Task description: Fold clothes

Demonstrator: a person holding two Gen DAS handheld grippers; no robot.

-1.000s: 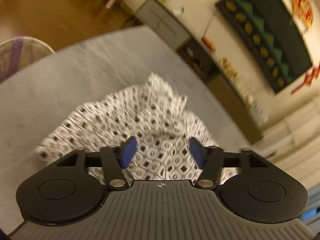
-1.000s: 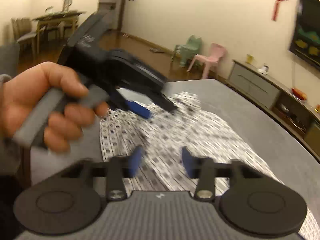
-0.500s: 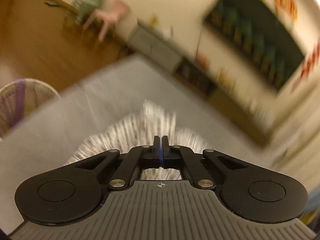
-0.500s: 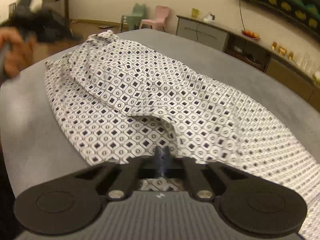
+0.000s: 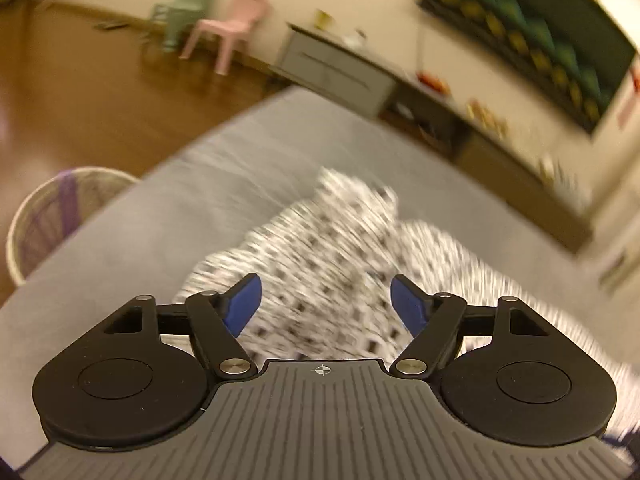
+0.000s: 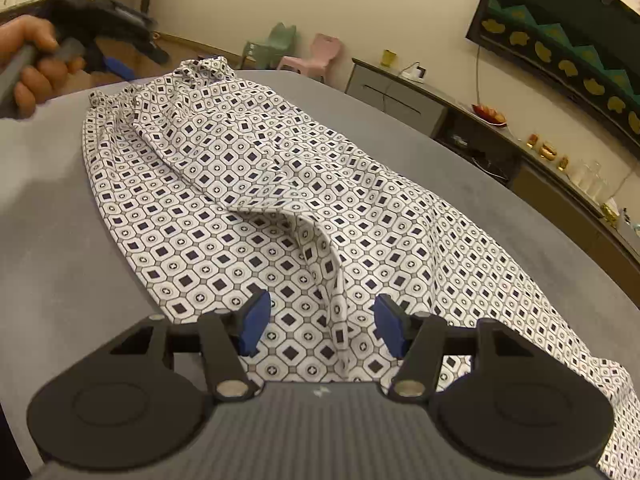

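Grey table (image 6: 60,280): patterned garment (image 6: 248,184) lying lengthwise on top (wrinkled, w/ mid ridge).

A: Item one, garment (image 6: 256,184)?
B: White cloth, printed all over with grey-lined octagons and dark navy squares.
A: Surface (image 6: 52,264)?
B: Plain grey.
A: Right hand-held gripper (image 6: 320,322)?
B: Black body, blue pads (image 6: 254,320).
A: Far side?
B: Pink chair (image 6: 316,54), pale green chair (image 6: 276,42), grey cabinet (image 6: 400,96), brown floor (image 5: 80,100).
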